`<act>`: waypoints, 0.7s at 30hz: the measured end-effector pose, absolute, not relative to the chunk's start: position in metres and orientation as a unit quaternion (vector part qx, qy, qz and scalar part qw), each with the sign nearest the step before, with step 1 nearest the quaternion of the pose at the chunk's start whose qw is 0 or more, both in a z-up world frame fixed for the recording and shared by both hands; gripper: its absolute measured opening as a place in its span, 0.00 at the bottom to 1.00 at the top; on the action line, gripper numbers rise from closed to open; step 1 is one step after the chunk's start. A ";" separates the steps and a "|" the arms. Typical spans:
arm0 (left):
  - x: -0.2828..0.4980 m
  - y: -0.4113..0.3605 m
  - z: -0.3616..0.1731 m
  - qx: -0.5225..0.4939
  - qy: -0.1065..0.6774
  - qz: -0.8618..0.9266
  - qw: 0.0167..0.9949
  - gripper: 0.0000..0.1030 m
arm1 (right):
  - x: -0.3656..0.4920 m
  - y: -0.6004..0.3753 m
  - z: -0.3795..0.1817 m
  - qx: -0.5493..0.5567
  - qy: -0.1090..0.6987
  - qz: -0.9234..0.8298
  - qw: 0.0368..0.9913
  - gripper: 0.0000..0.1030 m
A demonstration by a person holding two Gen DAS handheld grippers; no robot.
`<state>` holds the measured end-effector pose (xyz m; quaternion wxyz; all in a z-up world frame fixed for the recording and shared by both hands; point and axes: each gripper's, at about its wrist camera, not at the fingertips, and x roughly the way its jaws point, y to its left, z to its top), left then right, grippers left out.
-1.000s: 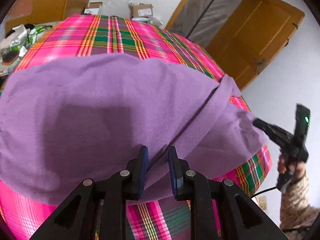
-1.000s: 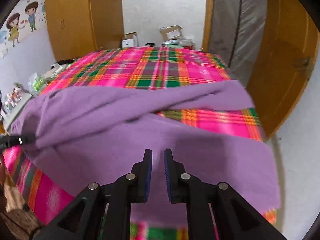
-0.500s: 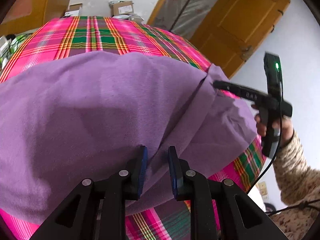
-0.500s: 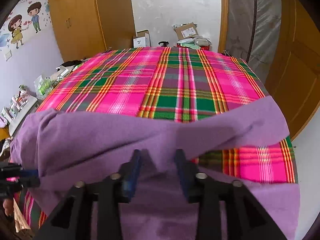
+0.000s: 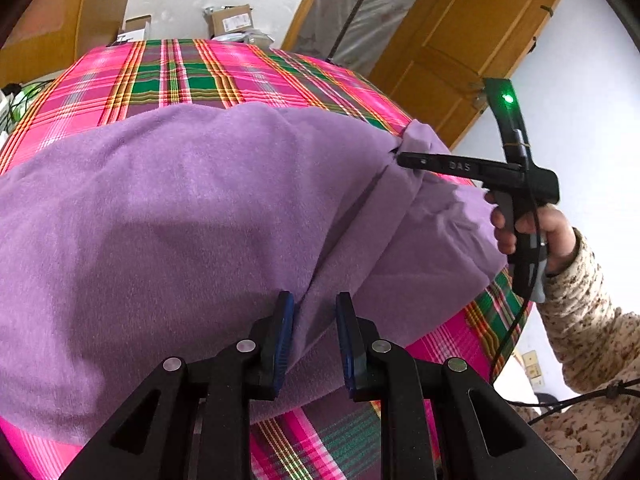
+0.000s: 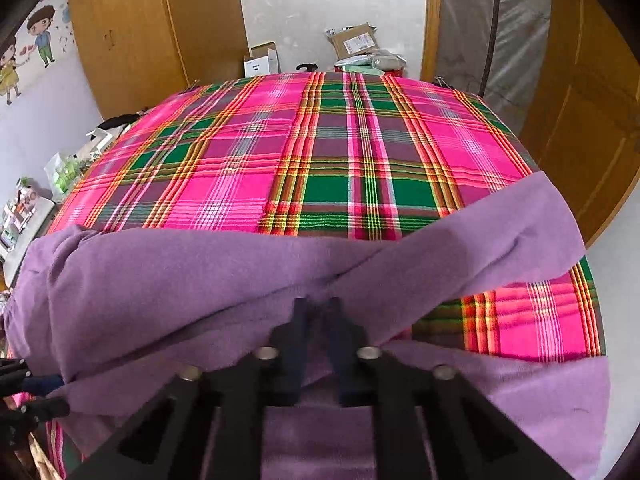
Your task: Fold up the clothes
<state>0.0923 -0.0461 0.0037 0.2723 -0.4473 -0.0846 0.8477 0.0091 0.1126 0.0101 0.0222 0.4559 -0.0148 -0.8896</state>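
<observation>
A purple fleece garment [image 5: 180,208] lies spread over the near part of a bed with a pink and green plaid cover [image 5: 192,76]. My left gripper [image 5: 312,300] is at the garment's near edge, its blue pads pinching a fold of the fabric. In the left wrist view my right gripper [image 5: 400,156] nips the bunched right corner, held by a hand [image 5: 532,232] in a speckled sleeve. In the right wrist view the right gripper [image 6: 318,304] is shut on a raised fold of the garment [image 6: 180,280]. The left gripper [image 6: 36,394] shows at the far left edge.
The plaid cover [image 6: 320,152] stretches bare beyond the garment. Cardboard boxes [image 6: 352,42] sit on the floor past the bed's far end. A wooden door [image 5: 472,60] stands to the right and a wardrobe [image 6: 132,28] to the left. Clutter [image 6: 24,208] lines the left side.
The right gripper rose from the bed's lower right edge to the garment's right corner, opened, then shut on a fold. The left gripper kept its hold near the front edge.
</observation>
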 end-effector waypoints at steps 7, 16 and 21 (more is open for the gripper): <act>0.095 -0.045 0.006 -0.441 -0.077 0.855 0.261 0.20 | 0.037 0.134 0.018 0.440 -0.028 -0.898 0.010 0.00; 0.097 -0.036 0.005 -0.442 -0.066 0.857 0.256 0.24 | 0.034 0.142 0.020 0.433 -0.053 -0.900 0.011 0.07; 0.096 -0.037 0.006 -0.443 -0.071 0.858 0.251 0.24 | 0.018 0.124 0.019 0.426 -0.032 -0.904 0.026 0.39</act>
